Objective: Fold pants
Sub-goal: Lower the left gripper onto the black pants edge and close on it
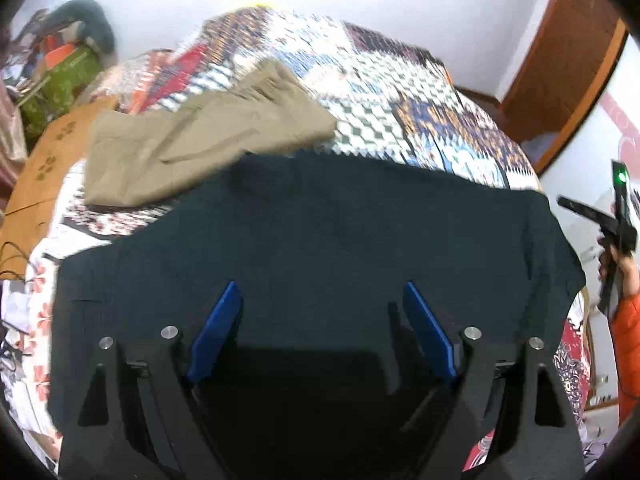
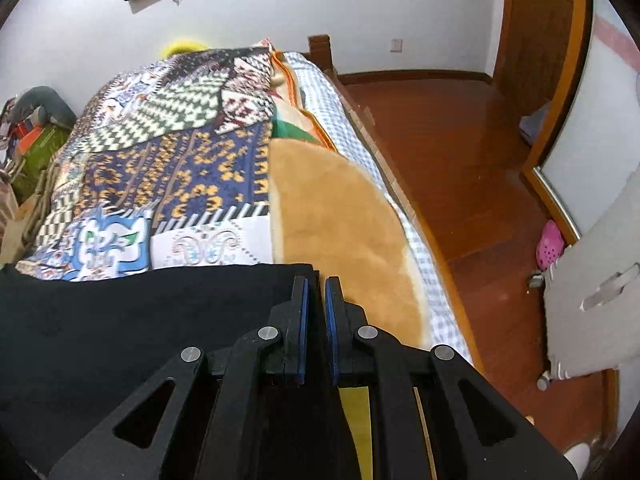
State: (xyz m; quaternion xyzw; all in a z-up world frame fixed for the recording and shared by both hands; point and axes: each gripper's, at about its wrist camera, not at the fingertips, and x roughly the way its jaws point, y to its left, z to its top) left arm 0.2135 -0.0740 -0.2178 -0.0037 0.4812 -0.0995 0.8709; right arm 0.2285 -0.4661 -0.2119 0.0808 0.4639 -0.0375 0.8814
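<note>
Currently your right gripper (image 2: 315,286) pinches the corner of the dark pants (image 1: 320,248) spread on the bed (image 1: 400,92) while your left gripper (image 1: 320,300) hovers wide and empty, so lifting one-handed could skew the fold.

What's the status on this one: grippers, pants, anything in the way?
Left gripper open over the dark pants. Right gripper shut on the pants' edge. Folded tan pants lie just beyond on the bed, touching the far edge.
</note>
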